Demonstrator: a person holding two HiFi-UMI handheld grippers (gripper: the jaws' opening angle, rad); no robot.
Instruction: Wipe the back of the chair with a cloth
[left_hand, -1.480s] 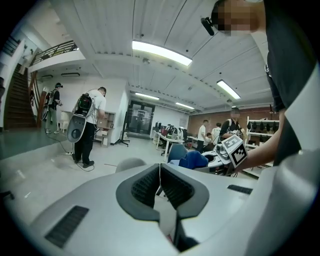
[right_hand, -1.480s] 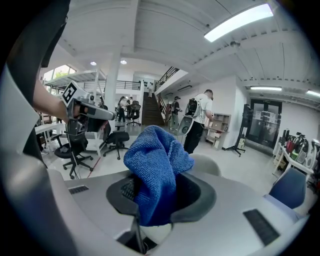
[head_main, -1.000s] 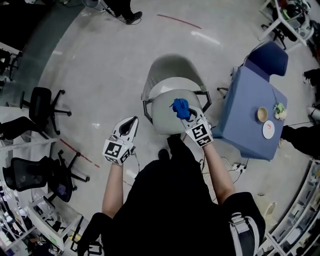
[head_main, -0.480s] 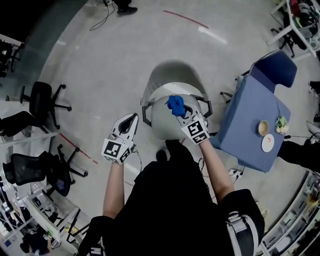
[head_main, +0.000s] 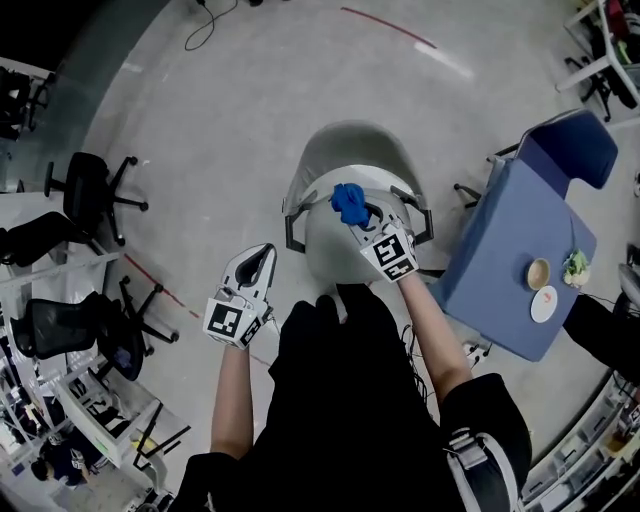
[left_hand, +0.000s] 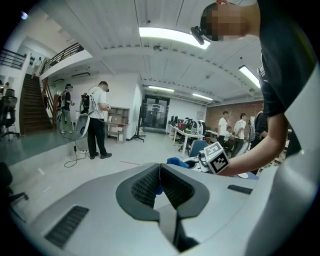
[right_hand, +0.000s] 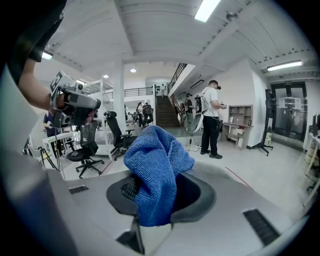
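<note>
A grey shell chair (head_main: 330, 235) with black armrests stands right in front of me, its rounded back nearest. My right gripper (head_main: 362, 219) is shut on a bunched blue cloth (head_main: 348, 201) (right_hand: 156, 167) and holds it against the top of the chair back. The cloth hides the right jaws' tips. Left of the chair and clear of it, my left gripper (head_main: 260, 258) (left_hand: 160, 168) is held in the air. Its jaws are shut with nothing between them. In the left gripper view the cloth (left_hand: 176, 162) and the right gripper's marker cube (left_hand: 218, 158) show beyond the jaws.
A blue-covered table (head_main: 500, 260) with a bowl (head_main: 539, 273) and a plate (head_main: 545, 304) stands at the right, a blue chair (head_main: 580, 150) behind it. Black office chairs (head_main: 88, 190) (head_main: 70, 330) stand at the left. People (right_hand: 212, 120) stand farther off in the hall.
The right gripper has slid the cloth a little left and farther along the top of the chair back. The left gripper has stayed beside the chair, shut.
</note>
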